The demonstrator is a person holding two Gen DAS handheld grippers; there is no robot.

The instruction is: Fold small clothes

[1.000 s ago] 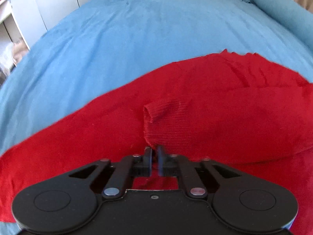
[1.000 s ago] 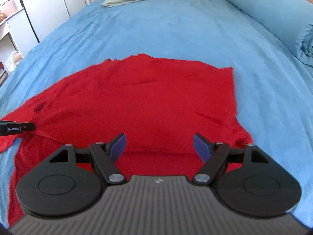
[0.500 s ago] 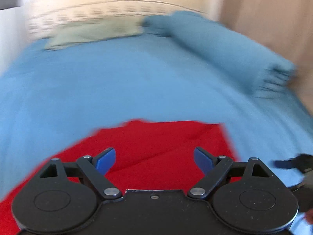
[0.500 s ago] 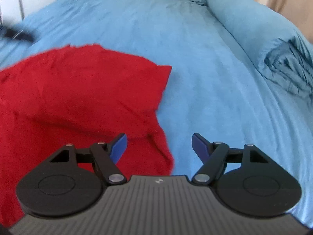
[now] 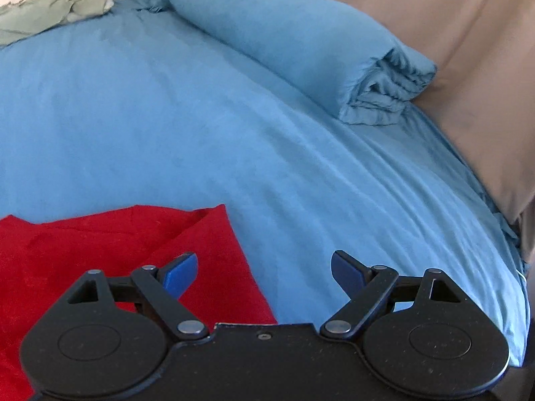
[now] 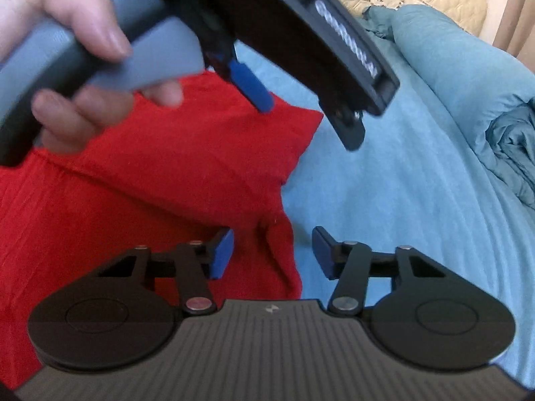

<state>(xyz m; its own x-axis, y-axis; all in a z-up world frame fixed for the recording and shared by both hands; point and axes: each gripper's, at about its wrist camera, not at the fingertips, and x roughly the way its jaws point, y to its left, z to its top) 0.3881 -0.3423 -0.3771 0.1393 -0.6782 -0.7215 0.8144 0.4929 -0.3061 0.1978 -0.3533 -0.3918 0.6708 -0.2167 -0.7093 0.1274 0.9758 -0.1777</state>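
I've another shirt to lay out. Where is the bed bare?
Bare sheet lies between the red garment and the rolled blue duvet. It is crowded at the garment's corner, where both tongs work.

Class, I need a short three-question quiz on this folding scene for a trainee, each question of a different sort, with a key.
1. True or false: the left gripper grips the red garment.
2. What lies between the closing jaws of the right gripper? A) the garment's edge B) the rolled blue duvet C) nothing
3. What colour is the bed sheet?

Key: 1 false, it is open; 2 A; 3 blue.
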